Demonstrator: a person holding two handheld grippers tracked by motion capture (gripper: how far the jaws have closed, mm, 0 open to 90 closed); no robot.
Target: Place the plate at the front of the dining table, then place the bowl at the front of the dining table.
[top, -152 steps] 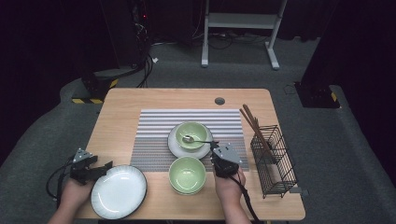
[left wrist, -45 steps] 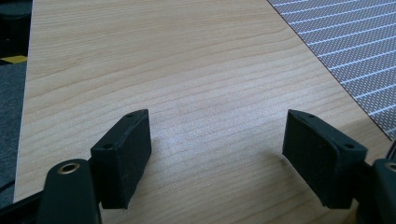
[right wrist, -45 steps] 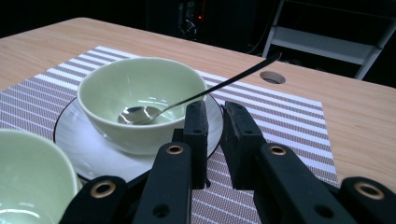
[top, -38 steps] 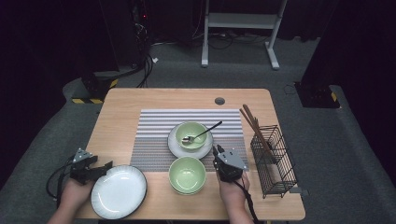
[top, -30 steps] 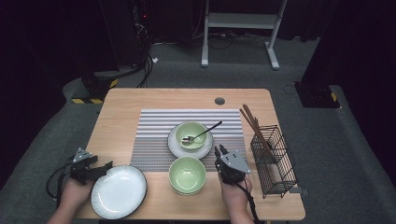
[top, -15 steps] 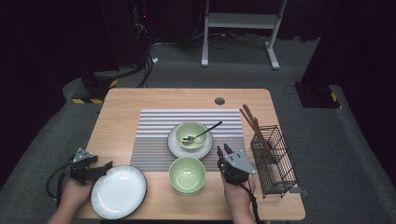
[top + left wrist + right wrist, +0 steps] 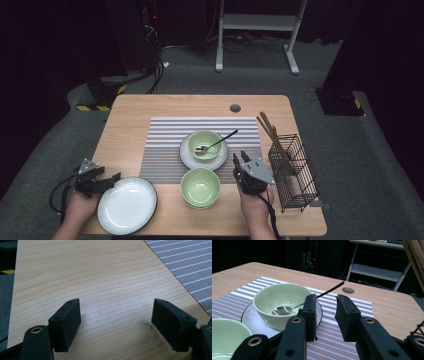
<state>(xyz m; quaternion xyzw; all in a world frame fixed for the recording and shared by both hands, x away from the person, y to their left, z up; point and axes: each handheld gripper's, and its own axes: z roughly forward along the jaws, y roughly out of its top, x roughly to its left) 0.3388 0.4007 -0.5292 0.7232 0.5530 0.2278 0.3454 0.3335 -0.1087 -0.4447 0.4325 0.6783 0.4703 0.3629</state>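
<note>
The right gripper (image 7: pixel 239 159) is hovering over the striped placemat (image 7: pixel 165 145), just right of the two green bowls, with its jaws partly apart and nothing between them; they have just been opening. In the right gripper view the spoon (image 7: pixel 287 308) is lying with its head inside the far bowl (image 7: pixel 278 302) and its dark handle sticking out over the rim toward the table's back edge. That bowl is sitting on a small plate (image 7: pixel 259 323) on the placemat. The near bowl (image 7: pixel 200 186) is standing just in front of it, at the placemat's front edge.

The left gripper (image 7: pixel 107 179) is resting low at the front left corner of the wooden table (image 7: pixel 130 115), its jaws standing wide (nothing but bare wood between them), right beside a big white plate (image 7: pixel 127 206). A wire basket (image 7: pixel 295 175) with chopsticks (image 7: pixel 270 132) leaning in it is standing at the right.
</note>
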